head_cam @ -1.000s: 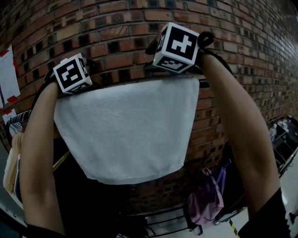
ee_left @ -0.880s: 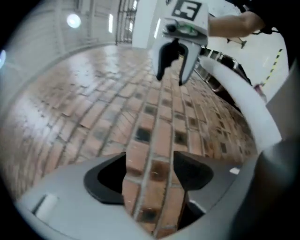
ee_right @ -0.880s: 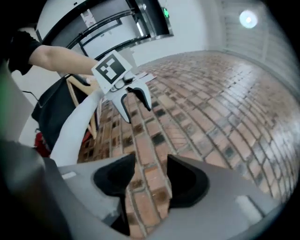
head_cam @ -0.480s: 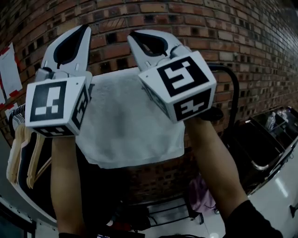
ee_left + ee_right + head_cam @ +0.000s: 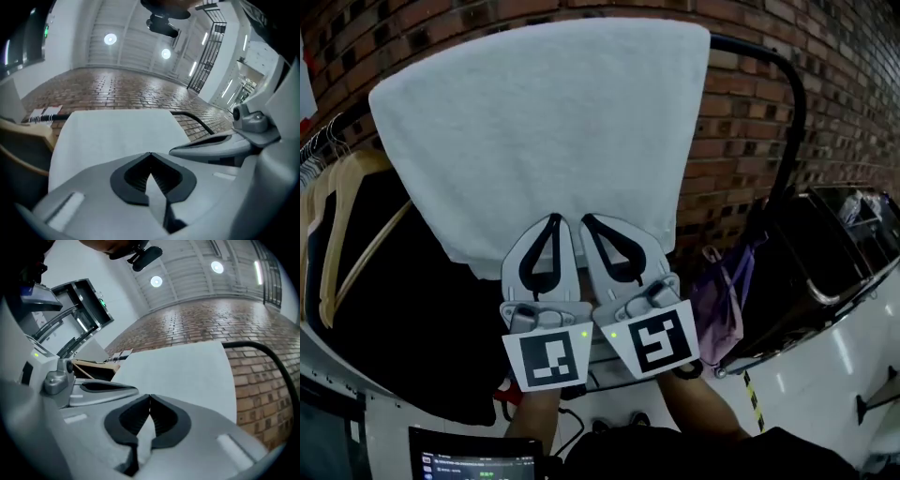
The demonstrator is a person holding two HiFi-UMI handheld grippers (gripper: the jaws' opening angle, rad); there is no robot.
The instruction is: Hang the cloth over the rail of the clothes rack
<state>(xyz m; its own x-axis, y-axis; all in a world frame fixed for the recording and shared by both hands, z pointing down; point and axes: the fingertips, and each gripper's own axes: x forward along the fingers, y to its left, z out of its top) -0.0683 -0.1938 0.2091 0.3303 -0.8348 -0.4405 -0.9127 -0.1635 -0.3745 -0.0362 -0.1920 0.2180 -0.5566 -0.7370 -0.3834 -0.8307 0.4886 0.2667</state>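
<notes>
**Against a red-brown brick wall (image 5: 750,122), a white towelling cloth (image 5: 544,131) is draped over the black metal rail (image 5: 797,112)**

The cloth is spread wide across the top bar of the clothes rack and hangs down flat in front of the bricks. The rail is seen emerging at the cloth's right edge and curving downward. To the left, pale wooden hangers (image 5: 337,216) carrying dark garments (image 5: 412,309) are hung on the same rack. A purple bag (image 5: 722,305) is seen low on the right, beside the rack's upright.

The left gripper (image 5: 553,219) and the right gripper (image 5: 589,221) are held side by side, just below the middle of the cloth. Their square-patterned marker cubes (image 5: 546,359) are turned towards the head camera.

In the left gripper view the jaws of the left gripper (image 5: 150,153) are closed, with the tips meeting and nothing clamped. The cloth (image 5: 112,136) is seen beyond them. In the right gripper view the right gripper (image 5: 149,395) is likewise closed on nothing. There the cloth (image 5: 187,371) and the rail (image 5: 262,350) lie ahead of the tips.
</notes>
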